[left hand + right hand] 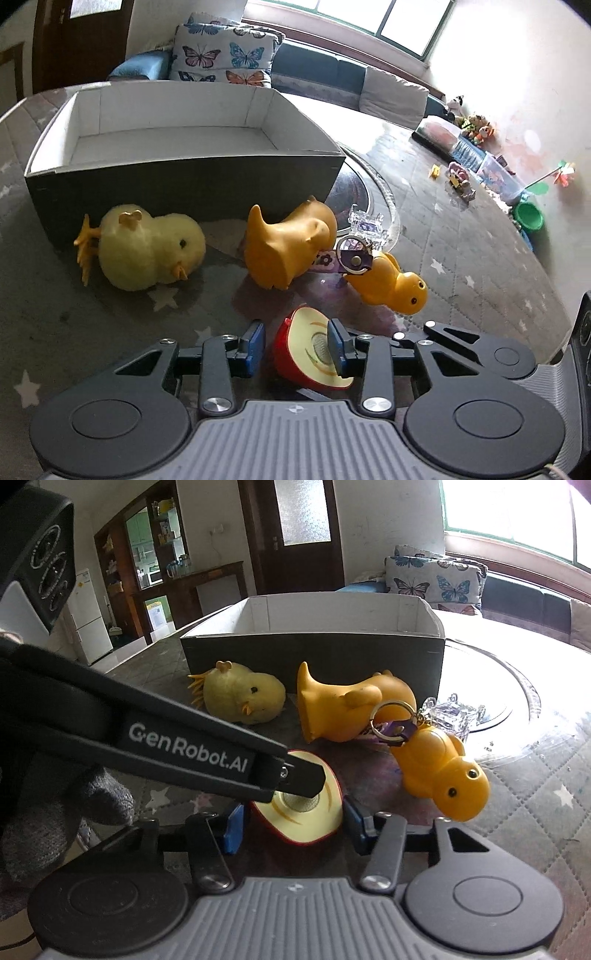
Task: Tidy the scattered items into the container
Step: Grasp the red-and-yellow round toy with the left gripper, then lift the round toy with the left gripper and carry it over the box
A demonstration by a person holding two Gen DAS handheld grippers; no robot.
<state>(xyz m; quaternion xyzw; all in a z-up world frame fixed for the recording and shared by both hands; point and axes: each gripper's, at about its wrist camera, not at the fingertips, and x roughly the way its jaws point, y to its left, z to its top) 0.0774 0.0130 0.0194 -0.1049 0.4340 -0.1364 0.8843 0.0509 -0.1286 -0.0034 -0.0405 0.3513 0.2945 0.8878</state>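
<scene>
Pick step on the apple half (295, 819), lying just short of the box (314, 642): right claw (294, 825) straddles it, pads near but not visibly pressing; left claw (296, 345) spread, one finger on its cut face; next I judge: pinch, lift over the near wall.

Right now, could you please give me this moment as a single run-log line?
phase: grasping | target: toy apple half | left gripper: straddling it | right gripper: straddling it | box: empty | ducks: on table

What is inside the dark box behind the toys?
The box shows bare white walls and floor in the left wrist view; no toy lies there. Its near wall covers the front strip of floor, so that part stays unseen.
</scene>
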